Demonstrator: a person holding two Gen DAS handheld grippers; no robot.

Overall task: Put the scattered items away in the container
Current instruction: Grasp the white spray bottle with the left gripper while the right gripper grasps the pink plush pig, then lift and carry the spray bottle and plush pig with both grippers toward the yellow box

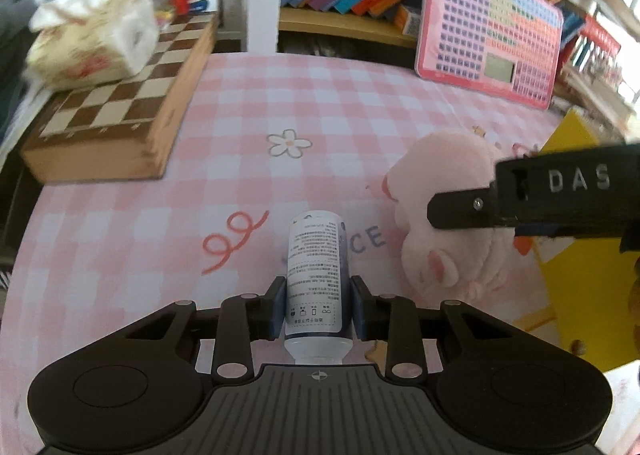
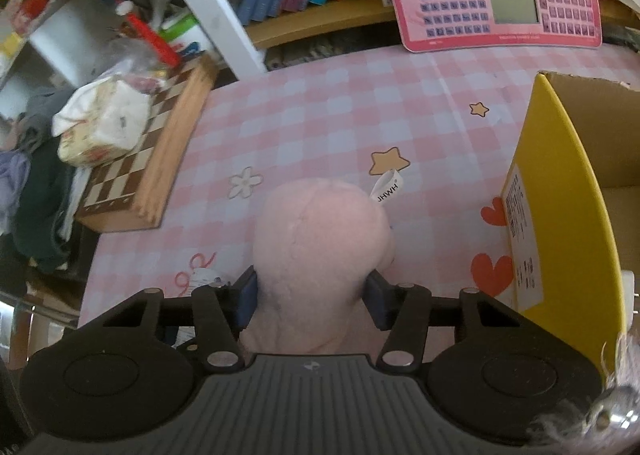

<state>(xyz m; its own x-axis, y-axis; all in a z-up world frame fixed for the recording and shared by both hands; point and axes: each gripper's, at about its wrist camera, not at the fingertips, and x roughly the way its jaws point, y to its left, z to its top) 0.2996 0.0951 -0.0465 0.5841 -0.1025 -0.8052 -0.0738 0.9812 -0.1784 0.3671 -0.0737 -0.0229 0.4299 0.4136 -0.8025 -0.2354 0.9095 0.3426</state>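
The left tool (image 1: 319, 307) clenched a small white labelled bottle (image 1: 316, 275); the right tool (image 2: 312, 301) gripped a pink plush toy (image 2: 320, 247).

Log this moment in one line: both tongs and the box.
left tongs: shut on bottle | right tongs: shut on plush toy | box: open, right of toy

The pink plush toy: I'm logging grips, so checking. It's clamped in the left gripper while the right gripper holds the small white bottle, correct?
No, the sides are swapped. The right gripper is closed on the pink plush toy, as the right wrist view shows, and the left gripper holds the small white bottle, as the left wrist view shows.
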